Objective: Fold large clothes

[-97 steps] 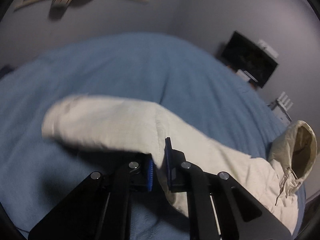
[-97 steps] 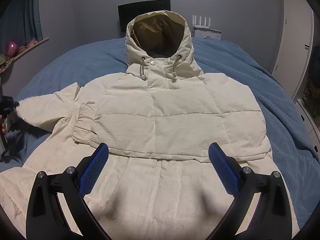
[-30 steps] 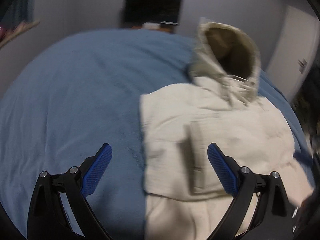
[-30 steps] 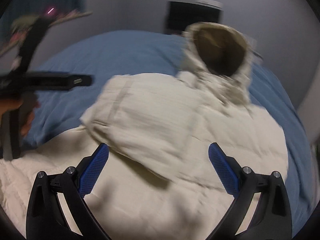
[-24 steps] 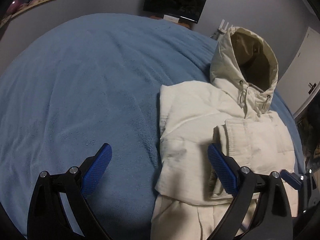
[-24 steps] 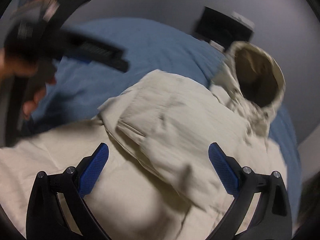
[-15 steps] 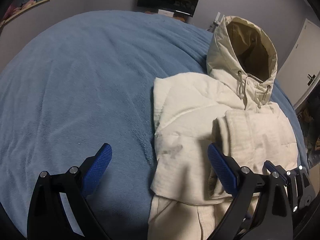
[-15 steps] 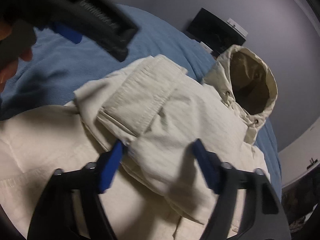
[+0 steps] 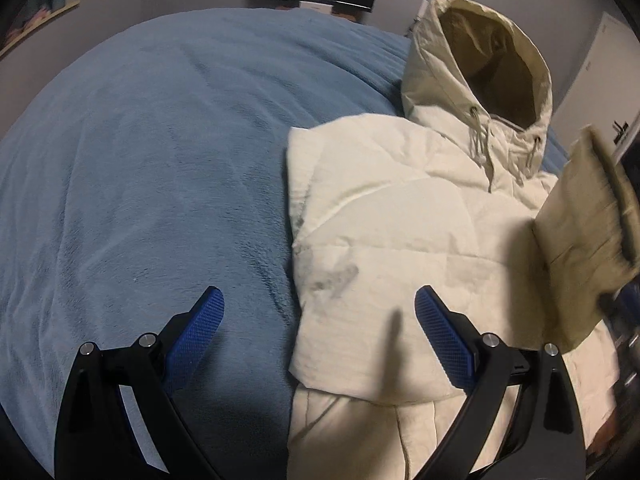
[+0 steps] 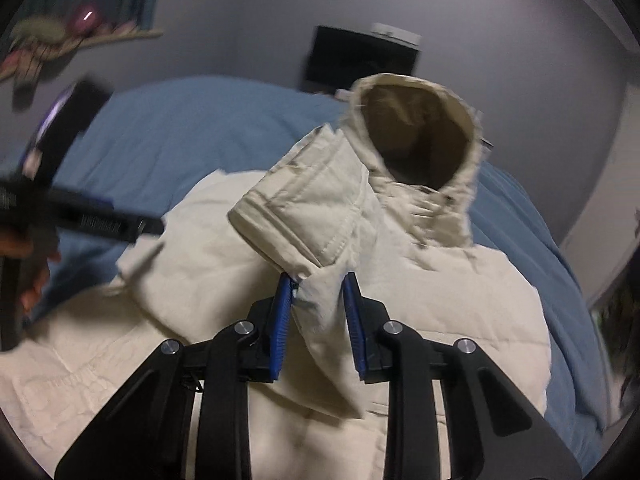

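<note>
A cream hooded jacket (image 9: 400,220) lies face up on a blue blanket (image 9: 140,160), its hood (image 9: 492,52) standing open at the far end. My left gripper (image 9: 318,300) hovers open over the jacket's folded-in left edge, holding nothing. My right gripper (image 10: 318,284) has its jaws closing on the jacket's sleeve (image 10: 304,208) just behind the cuff, and the sleeve is lifted off the chest. The raised sleeve (image 9: 580,240) shows blurred at the right of the left wrist view. A hand (image 10: 36,280) holding the left gripper (image 10: 80,216) appears at the left of the right wrist view.
A dark screen (image 10: 360,56) hangs on the grey wall beyond the bed. A shelf with ornaments (image 10: 60,40) is on the wall to the left. A white door (image 9: 612,60) stands at the right. Blue blanket spreads wide to the left of the jacket.
My right gripper went from wide open to closed on the sleeve near its cuff and raised it off the jacket's chest. The left gripper stayed open, sinking slightly.
</note>
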The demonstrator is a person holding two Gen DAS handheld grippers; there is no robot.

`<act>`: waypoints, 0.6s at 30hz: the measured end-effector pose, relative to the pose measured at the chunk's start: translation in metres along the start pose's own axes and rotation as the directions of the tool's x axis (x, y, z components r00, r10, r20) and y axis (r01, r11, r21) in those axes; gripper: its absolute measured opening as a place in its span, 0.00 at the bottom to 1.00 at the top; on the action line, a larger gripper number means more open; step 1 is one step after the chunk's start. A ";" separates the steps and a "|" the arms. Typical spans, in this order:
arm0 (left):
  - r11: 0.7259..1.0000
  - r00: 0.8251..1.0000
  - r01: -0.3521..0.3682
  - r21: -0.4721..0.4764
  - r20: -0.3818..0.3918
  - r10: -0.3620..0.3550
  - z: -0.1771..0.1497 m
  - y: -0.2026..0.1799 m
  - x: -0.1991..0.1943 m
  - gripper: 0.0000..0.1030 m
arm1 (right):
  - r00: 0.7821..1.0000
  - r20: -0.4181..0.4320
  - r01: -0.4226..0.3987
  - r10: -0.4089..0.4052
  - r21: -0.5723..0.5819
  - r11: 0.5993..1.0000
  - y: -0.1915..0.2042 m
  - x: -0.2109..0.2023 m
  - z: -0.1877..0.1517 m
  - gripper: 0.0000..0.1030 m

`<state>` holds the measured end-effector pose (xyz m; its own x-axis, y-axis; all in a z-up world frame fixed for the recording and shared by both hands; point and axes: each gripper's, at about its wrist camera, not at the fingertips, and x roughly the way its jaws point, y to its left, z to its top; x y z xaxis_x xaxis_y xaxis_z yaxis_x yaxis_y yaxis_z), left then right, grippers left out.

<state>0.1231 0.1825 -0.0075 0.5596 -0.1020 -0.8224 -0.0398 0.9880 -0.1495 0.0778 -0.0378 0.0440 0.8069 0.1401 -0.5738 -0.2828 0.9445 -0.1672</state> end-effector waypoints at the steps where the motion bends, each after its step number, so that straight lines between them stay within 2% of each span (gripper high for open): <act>1: 1.000 1.000 0.001 0.014 -0.003 -0.001 0.000 -0.003 0.001 0.90 | 1.000 0.005 0.004 -0.004 0.031 1.000 -0.010 -0.004 0.000 0.23; 7: 0.997 1.000 0.002 0.076 -0.008 -0.002 -0.003 -0.015 0.003 0.90 | 1.000 -0.022 0.022 -0.018 0.209 0.978 -0.068 -0.018 -0.009 0.23; 13: 0.994 1.000 -0.002 0.110 -0.008 0.003 -0.005 -0.024 0.003 0.90 | 0.994 -0.104 0.079 -0.044 0.369 0.926 -0.126 -0.012 -0.034 0.23; 18: 0.991 1.000 -0.013 0.134 -0.013 0.015 -0.007 -0.030 0.004 0.90 | 0.983 -0.181 0.093 -0.006 0.475 0.875 -0.157 0.005 -0.061 0.23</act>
<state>0.1209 0.1514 -0.0103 0.5478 -0.0886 -0.8319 0.0638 0.9959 -0.0641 0.0945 -0.2040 0.0188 0.7015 0.0783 -0.7084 0.0740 0.9806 0.1816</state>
